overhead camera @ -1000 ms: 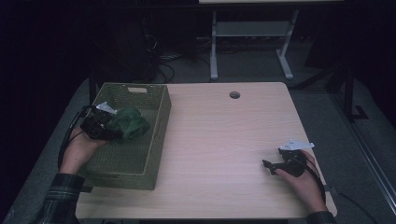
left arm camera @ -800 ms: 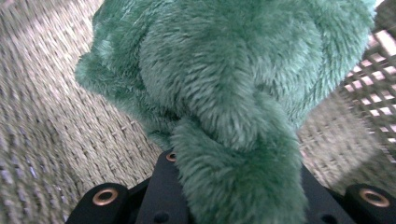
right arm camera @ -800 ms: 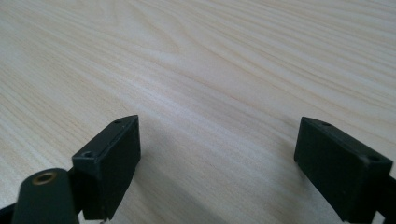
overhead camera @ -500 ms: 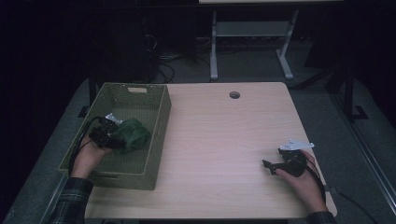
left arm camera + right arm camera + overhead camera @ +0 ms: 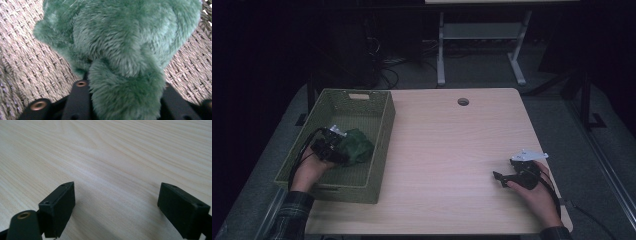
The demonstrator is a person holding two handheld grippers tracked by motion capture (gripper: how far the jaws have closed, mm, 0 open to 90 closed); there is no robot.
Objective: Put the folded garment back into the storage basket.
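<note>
While resting inside the basket (image 5: 377, 131), left tool (image 5: 333, 148) gripping green plush toy (image 5: 117, 50) ahead; right tool (image 5: 117, 202) gaping wide over bare desk (image 5: 120, 150).

A basket (image 5: 381, 131) sits on the left part of the table (image 5: 447, 150). Inside it lies a plush toy (image 5: 354, 146), with my left gripper (image 5: 332, 148) touching its left side. My right gripper (image 5: 507, 177) rests well apart, on the table near the right front corner.

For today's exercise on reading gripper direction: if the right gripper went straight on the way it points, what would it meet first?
The right gripper points left over the bare table, jaws open. The way looks free; farther along stands the basket, though depth is unclear.
</note>
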